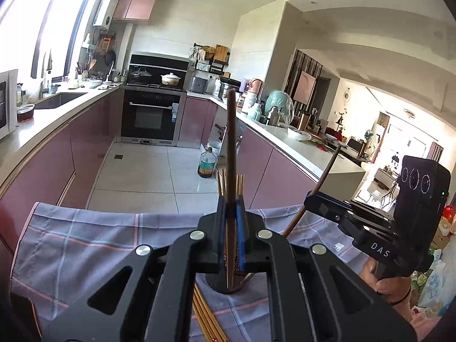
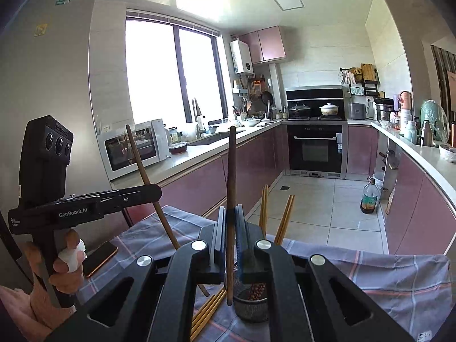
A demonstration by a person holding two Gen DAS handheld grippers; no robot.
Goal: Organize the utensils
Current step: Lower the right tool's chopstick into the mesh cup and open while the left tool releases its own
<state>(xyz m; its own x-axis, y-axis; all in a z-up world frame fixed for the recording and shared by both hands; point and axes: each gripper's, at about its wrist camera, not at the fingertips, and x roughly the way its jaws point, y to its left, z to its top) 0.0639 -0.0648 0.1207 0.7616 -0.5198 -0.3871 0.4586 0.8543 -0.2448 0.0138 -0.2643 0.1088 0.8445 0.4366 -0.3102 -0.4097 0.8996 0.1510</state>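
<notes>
My left gripper (image 1: pixel 231 203) is shut on a dark brown chopstick (image 1: pixel 231 142) that stands nearly upright. My right gripper (image 2: pixel 230 213) is shut on a second dark chopstick (image 2: pixel 231 171), also upright. Each gripper shows in the other's view: the right one (image 1: pixel 313 196) with its stick slanted, the left one (image 2: pixel 154 192) likewise. Below both sits a dark mesh utensil holder (image 2: pixel 250 307) with several light wooden chopsticks (image 2: pixel 285 216) standing in it. More light chopsticks (image 2: pixel 208 310) lie loose on the checked cloth (image 2: pixel 384 279).
A phone (image 2: pixel 99 258) lies on the cloth at the left, near the hand on the left gripper. Beyond the cloth's edge are the tiled kitchen floor, an oil bottle (image 2: pixel 369 196), pink cabinets and a microwave (image 2: pixel 134 148) on the counter.
</notes>
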